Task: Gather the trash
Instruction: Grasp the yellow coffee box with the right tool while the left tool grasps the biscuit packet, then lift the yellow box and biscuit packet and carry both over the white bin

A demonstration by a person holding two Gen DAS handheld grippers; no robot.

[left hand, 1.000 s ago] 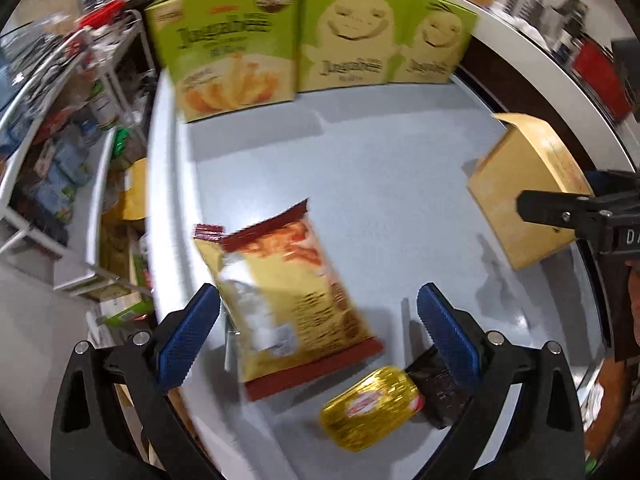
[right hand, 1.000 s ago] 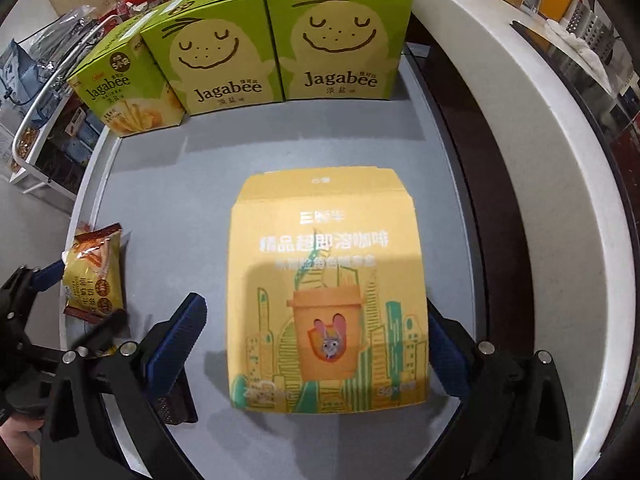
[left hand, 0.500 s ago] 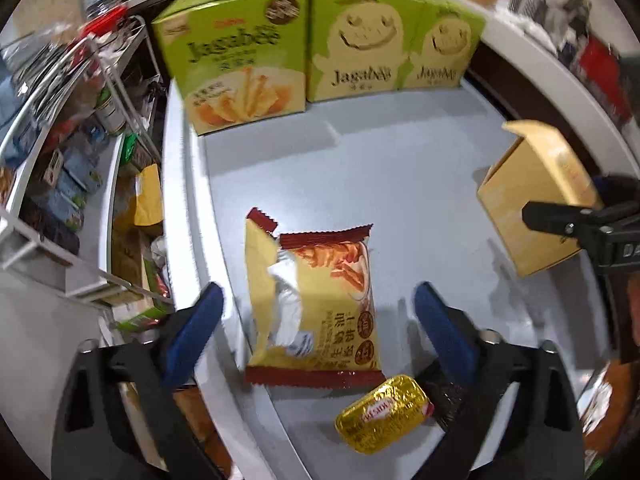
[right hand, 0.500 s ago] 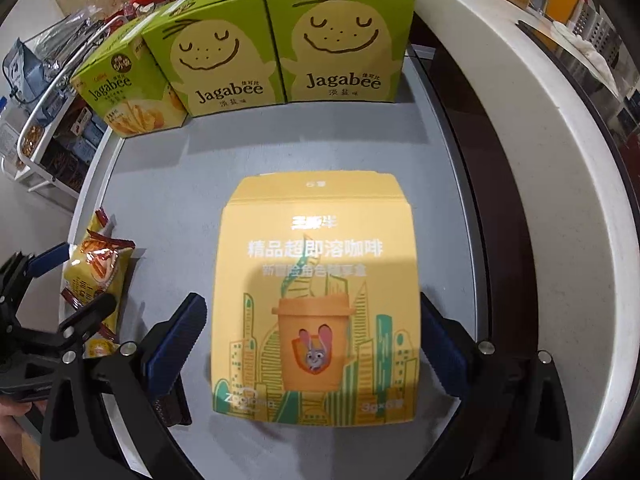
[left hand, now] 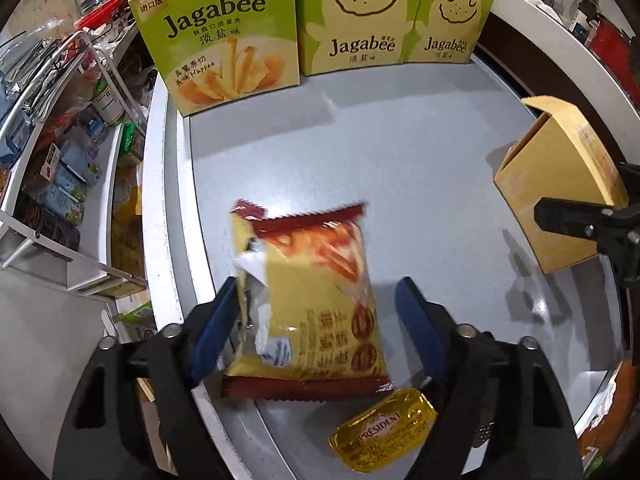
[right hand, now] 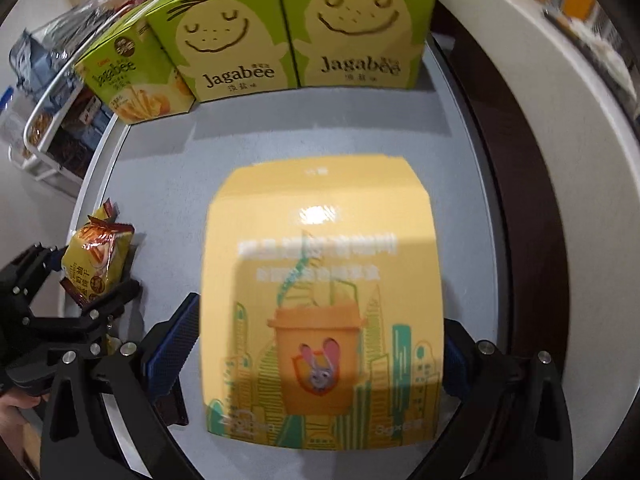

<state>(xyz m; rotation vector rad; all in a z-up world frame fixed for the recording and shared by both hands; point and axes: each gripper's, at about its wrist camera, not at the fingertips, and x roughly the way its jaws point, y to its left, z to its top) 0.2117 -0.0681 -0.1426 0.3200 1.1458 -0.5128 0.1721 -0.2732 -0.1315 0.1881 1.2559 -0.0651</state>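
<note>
Right now we hold the left gripper point(left hand: 316, 320) over a yellow snack bag point(left hand: 316, 304) with red ends. The bag sits between the two blue pads. The left pad touches the bag's torn, crinkled side, and the right pad has a small gap beside it. The jaws stand partly apart, and we cannot tell if they squeeze the bag yet. The bag looks ripped at its top left corner, with silver foil showing, and we cannot see what is inside. It lies near the left edge of the grey counter point(left hand: 400, 152). Just below it lies a small gold butter packet point(left hand: 382, 434), close to the bag's red bottom end. Our right gripper point(right hand: 320, 344) is clamped on a yellow box point(right hand: 320, 300), with one blue pad pressed on each side. The box has a cup and a bunny drawn on it. From the left camera we see the box's top flap point(left hand: 548, 110) standing open, but we cannot see inside. Three green Jagabee boxes point(left hand: 352, 24) stand closed in a row at the back of the counter. A white wire rack point(left hand: 60, 184) beside the counter holds many small packs.
</note>
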